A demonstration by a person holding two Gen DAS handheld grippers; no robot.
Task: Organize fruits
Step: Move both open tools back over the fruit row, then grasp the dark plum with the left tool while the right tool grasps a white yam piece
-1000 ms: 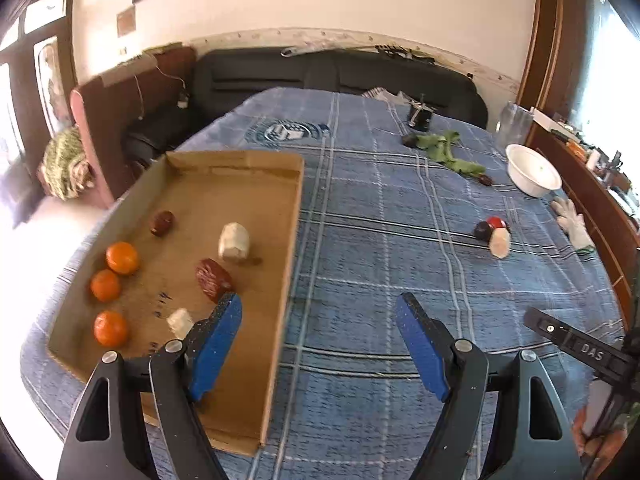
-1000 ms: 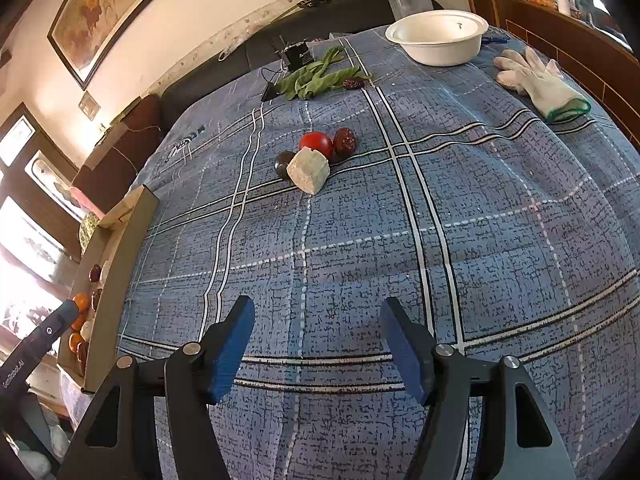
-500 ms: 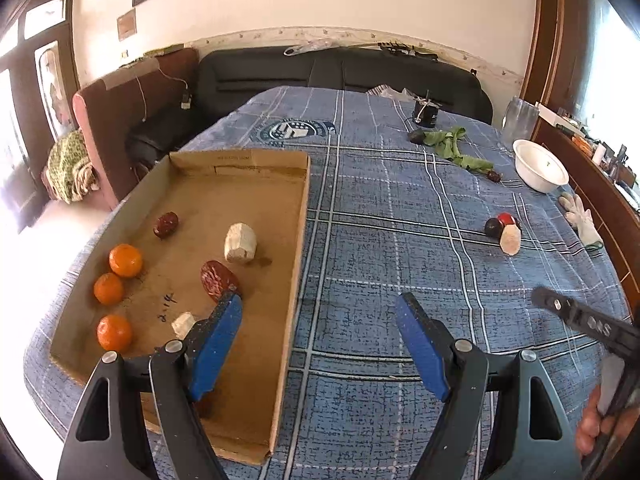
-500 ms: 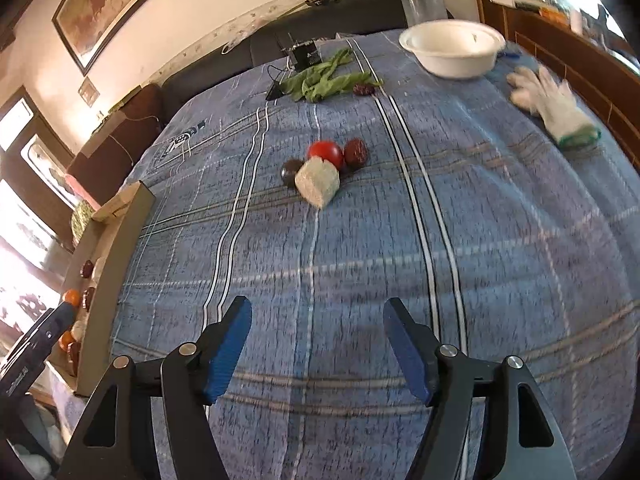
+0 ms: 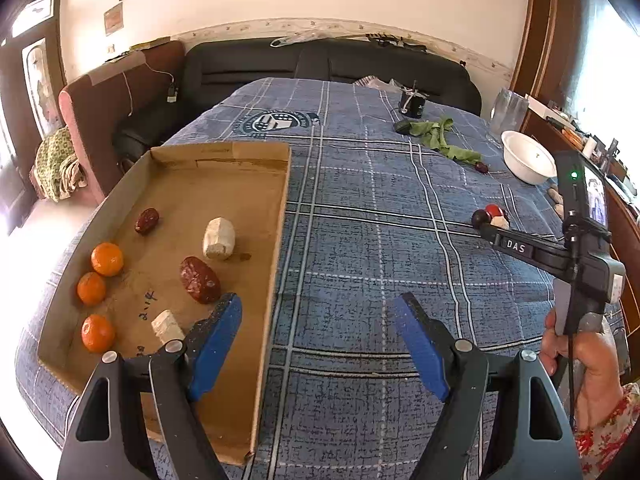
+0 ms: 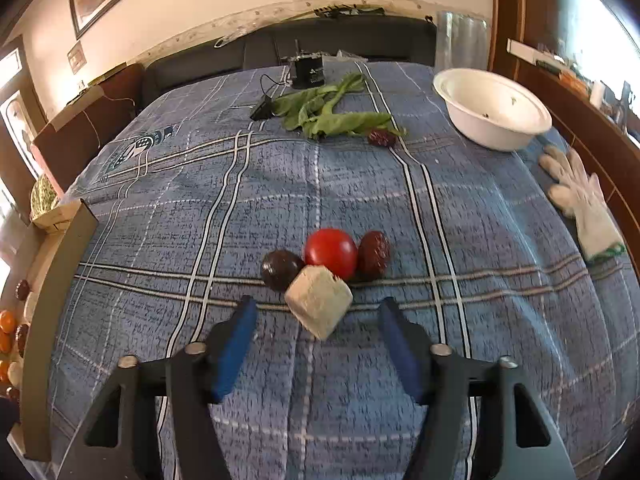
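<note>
A cardboard tray (image 5: 280, 220) on the blue checked cloth holds three oranges (image 5: 107, 259), two red dates (image 5: 199, 279) and two white chunks (image 5: 218, 233). My left gripper (image 5: 318, 312) hangs open over the tray's right wall, holding nothing. Out on the cloth, a red tomato (image 6: 330, 252), a dark round fruit (image 6: 280, 269), a red date (image 6: 373, 255) and a white chunk (image 6: 319, 306) lie bunched together. My right gripper (image 6: 318, 308) is closing, with the white chunk between its fingertips; the blue pads do not touch it. Another date (image 6: 381, 137) lies by the greens.
At the far right stand a white bowl (image 6: 492, 108) and a clear container (image 6: 460, 40), with a white glove (image 6: 580, 200) nearer. Green leaves (image 6: 332, 114) and a black device (image 6: 308, 72) lie at the far end. A person's hand (image 5: 580, 356) holds the right gripper.
The right gripper has moved forward up to the fruit cluster and its jaws have narrowed around the white chunk. The left gripper has stayed open in place.
</note>
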